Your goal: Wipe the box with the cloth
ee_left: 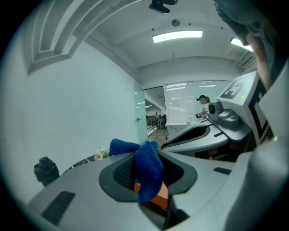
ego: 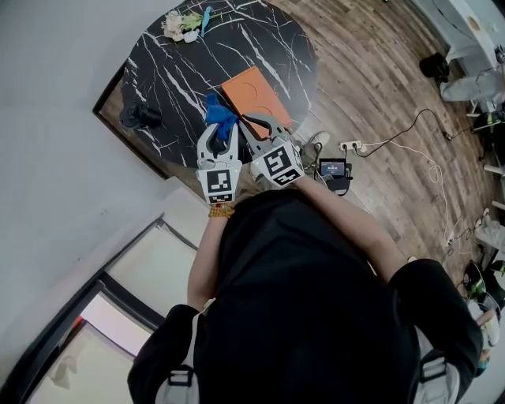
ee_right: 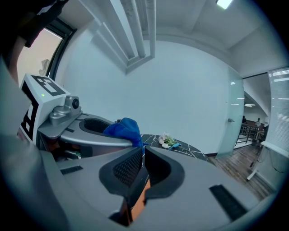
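Note:
An orange flat box [ego: 254,93] lies on the black marble table [ego: 197,67]. My left gripper [ego: 221,131] is shut on a bunched blue cloth [ego: 218,113] at the box's near left corner. In the left gripper view the cloth [ee_left: 148,168] hangs between the pads, with the box [ee_left: 159,196] just beneath. My right gripper [ego: 261,126] sits close beside the left, over the box's near edge. Its jaws stand shut in the right gripper view [ee_right: 142,169], with nothing visible between them and the orange box [ee_right: 137,200] showing below. The cloth [ee_right: 123,128] shows to the left there.
A black camera-like object [ego: 140,117] stands at the table's left edge, and a small bunch of flowers [ego: 180,24] lies at its far side. On the wooden floor to the right lie a power strip [ego: 351,146], a small device [ego: 333,167] and cables.

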### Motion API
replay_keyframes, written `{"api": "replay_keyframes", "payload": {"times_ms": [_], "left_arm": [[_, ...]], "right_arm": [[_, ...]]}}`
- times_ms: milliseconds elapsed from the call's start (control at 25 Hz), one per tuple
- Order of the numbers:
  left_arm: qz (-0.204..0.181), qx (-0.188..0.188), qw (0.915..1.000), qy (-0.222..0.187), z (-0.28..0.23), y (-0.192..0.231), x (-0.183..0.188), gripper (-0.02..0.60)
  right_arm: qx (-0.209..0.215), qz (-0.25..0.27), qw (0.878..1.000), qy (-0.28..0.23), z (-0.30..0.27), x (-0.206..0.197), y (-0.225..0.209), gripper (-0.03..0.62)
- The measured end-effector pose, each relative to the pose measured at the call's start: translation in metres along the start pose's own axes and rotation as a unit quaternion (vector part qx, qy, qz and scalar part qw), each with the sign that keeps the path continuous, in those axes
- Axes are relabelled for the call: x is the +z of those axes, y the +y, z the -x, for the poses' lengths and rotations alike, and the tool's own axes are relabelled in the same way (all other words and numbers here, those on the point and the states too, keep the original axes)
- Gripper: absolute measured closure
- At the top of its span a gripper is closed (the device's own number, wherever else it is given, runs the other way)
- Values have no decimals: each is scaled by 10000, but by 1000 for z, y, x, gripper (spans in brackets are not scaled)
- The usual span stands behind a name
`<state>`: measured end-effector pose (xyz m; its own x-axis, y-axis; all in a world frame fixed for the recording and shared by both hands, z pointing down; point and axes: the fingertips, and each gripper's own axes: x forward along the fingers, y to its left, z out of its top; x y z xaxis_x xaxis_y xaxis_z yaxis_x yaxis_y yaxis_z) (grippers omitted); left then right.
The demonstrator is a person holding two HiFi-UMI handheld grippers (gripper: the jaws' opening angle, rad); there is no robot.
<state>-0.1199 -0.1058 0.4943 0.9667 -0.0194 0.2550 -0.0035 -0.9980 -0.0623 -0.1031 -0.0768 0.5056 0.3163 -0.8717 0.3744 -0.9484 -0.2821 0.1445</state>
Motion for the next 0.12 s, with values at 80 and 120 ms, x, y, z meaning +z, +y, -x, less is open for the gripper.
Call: {"api": "replay_keyframes", "payload": {"times_ms": [80,120], "left_arm": [[21,17,10000,43,1,1,-3,465],[35,26,10000,65,2,1,-5,465]], "right_arm": [[35,-3,10000,12,-1,-1,2,577],[52,-6,10000,19,-1,-2,3,577]]}}
